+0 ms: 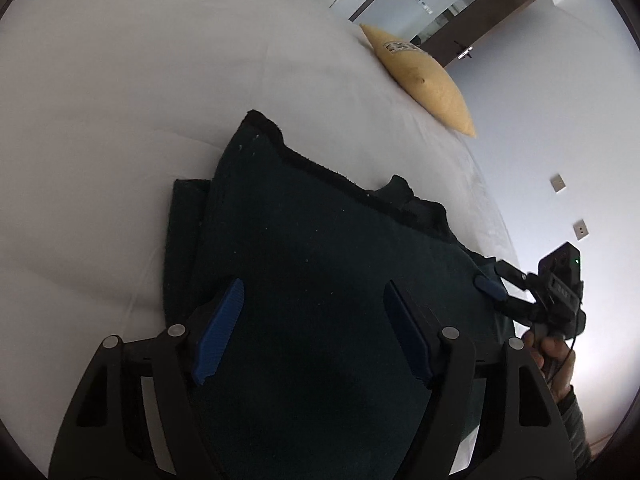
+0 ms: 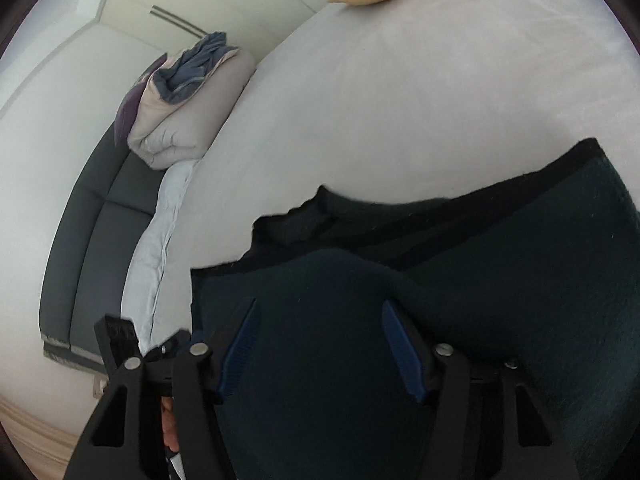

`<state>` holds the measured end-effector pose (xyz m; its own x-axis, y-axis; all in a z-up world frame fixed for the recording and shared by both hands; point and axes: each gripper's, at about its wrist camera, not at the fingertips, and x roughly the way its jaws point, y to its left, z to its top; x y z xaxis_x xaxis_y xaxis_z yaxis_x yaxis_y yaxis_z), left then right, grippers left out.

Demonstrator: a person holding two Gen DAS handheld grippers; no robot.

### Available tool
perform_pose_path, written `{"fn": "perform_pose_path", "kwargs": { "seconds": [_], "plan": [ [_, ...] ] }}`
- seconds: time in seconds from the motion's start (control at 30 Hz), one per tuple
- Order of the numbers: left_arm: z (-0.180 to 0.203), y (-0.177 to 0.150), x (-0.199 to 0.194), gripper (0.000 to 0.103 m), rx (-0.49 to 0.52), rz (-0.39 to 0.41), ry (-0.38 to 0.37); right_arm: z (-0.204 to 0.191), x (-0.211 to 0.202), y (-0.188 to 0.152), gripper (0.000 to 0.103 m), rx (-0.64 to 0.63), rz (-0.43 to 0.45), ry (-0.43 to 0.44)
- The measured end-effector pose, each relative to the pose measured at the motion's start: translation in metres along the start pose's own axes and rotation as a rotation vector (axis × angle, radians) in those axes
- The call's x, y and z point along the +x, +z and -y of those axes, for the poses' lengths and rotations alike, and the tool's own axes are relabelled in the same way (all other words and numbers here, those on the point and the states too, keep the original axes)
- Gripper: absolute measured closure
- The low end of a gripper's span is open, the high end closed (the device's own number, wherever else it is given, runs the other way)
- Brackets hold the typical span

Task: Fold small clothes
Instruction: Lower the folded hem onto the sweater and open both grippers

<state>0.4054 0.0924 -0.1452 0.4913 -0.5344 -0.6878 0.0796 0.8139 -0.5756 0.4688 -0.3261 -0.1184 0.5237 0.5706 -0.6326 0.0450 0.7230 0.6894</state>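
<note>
the left gripper (image 1: 316, 328) hangs over the dark green garment (image 1: 304, 248), jaws spread wide, blue pads clear of the cloth and holding nothing. the garment lies partly folded on the white bed (image 1: 120, 120), a yellow pillow (image 1: 420, 76) well beyond it. the right gripper (image 2: 320, 344) likewise stands open above the garment, gripping nothing.

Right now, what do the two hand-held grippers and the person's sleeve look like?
Each hand-held gripper, left and right, has black angular linkage arms with silver pivot pins and ribbed blue pads. A thin black cable trails by the hand, above a grey ribbed sleeve.
</note>
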Motion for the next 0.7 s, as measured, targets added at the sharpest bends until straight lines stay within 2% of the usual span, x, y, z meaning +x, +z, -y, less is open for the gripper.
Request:
{"fn": "perform_pose_path", "kwargs": {
  "seconds": [0.07, 0.13, 0.2, 0.27, 0.33, 0.47, 0.57, 0.63, 0.7],
  "plan": [
    [-0.007, -0.009, -0.006, 0.035, -0.011, 0.004, -0.009, 0.019, -0.005, 0.016, 0.046, 0.065, 0.052, -0.018],
    [-0.014, -0.015, -0.01, 0.037, -0.021, 0.006, -0.016, 0.032, -0.016, 0.029, 0.05, 0.108, 0.12, -0.103],
    [-0.022, -0.026, -0.023, 0.037, -0.024, 0.015, -0.024, 0.034, -0.036, 0.034, 0.048, 0.12, 0.208, -0.178],
    [-0.024, -0.031, -0.026, 0.037, -0.017, 0.021, -0.025, 0.027, -0.051, 0.035, 0.043, 0.078, 0.239, -0.174],
    [-0.022, -0.035, -0.026, 0.037, -0.004, 0.027, -0.018, 0.015, -0.056, 0.035, 0.043, -0.01, 0.197, -0.175],
    [-0.017, -0.033, -0.026, 0.037, 0.002, 0.034, -0.01, -0.004, -0.068, 0.039, 0.043, -0.188, 0.162, -0.272],
    [-0.013, -0.033, -0.026, 0.037, 0.0, 0.039, -0.007, -0.008, -0.06, 0.039, 0.043, -0.256, 0.048, -0.262],
    [-0.011, -0.036, -0.029, 0.037, 0.006, 0.041, -0.002, -0.015, -0.043, 0.027, 0.045, -0.332, -0.03, -0.326],
    [-0.012, -0.043, -0.04, 0.037, 0.022, 0.04, 0.004, -0.007, -0.037, 0.016, 0.047, -0.319, -0.03, -0.408]
  ]
}}
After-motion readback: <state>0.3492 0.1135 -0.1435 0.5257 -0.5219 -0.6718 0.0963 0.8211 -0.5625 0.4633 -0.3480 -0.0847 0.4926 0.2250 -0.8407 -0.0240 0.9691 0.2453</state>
